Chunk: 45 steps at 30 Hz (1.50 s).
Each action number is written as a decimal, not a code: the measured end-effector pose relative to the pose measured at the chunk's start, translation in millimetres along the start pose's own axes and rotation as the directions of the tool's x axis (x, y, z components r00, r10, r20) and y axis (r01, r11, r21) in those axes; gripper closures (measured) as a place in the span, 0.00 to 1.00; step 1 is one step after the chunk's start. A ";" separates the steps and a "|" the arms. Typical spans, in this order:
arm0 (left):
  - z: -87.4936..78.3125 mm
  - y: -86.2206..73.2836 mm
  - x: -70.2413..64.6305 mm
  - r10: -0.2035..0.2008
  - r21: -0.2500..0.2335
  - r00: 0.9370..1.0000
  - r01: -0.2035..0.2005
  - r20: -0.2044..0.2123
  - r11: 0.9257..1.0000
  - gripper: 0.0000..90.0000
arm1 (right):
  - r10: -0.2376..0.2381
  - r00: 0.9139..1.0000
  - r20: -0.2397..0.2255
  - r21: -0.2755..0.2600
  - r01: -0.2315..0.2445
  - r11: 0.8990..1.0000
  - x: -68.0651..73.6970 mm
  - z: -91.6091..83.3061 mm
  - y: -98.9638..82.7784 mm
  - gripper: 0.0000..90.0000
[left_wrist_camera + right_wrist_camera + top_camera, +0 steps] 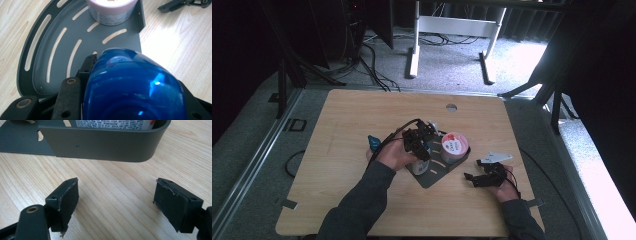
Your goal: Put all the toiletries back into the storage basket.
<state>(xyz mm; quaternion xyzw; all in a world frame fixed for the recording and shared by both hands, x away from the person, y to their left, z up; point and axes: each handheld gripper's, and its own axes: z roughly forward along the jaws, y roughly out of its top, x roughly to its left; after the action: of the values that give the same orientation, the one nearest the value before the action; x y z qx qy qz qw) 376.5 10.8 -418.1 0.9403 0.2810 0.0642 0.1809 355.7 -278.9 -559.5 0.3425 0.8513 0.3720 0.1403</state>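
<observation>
Now my left gripper [421, 145] clamped on blue bottle [132, 87] over grey tray [50, 45]; label unreadable. Pink tub [454, 146] stands in tray, print illegible. My right gripper [116, 202] jaws apart, on table [362, 115] beside tray wall.

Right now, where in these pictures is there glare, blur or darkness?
High view: sunlight burns out the floor beyond the table, corners dark. Left gripper view: the blue bottle is close, blurred, with bright glints. Right gripper view: even light, the grey tray sharp.
</observation>
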 end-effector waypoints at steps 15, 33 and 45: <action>2.9 15.8 3.1 -0.001 -0.029 1.000 0.001 -0.014 1.000 0.62 | -0.002 1.000 -0.001 0.002 0.002 1.000 0.0 -0.1 0.0 0.22; 17.6 25.6 18.7 -0.046 -0.062 0.999 0.045 -0.021 0.997 0.62 | -0.003 1.000 -0.001 0.001 0.003 1.000 0.1 0.0 0.0 0.22; 25.4 33.2 23.3 -0.065 -0.101 0.997 0.061 -0.036 0.993 0.62 | -0.004 1.000 -0.002 0.000 0.004 1.000 0.0 0.1 0.0 0.22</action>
<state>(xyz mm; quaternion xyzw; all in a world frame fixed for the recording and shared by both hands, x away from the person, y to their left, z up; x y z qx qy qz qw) 418.3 -9.8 -428.7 0.9194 0.3102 0.0908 0.2242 355.7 -278.9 -559.5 0.3405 0.8520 0.3721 0.1404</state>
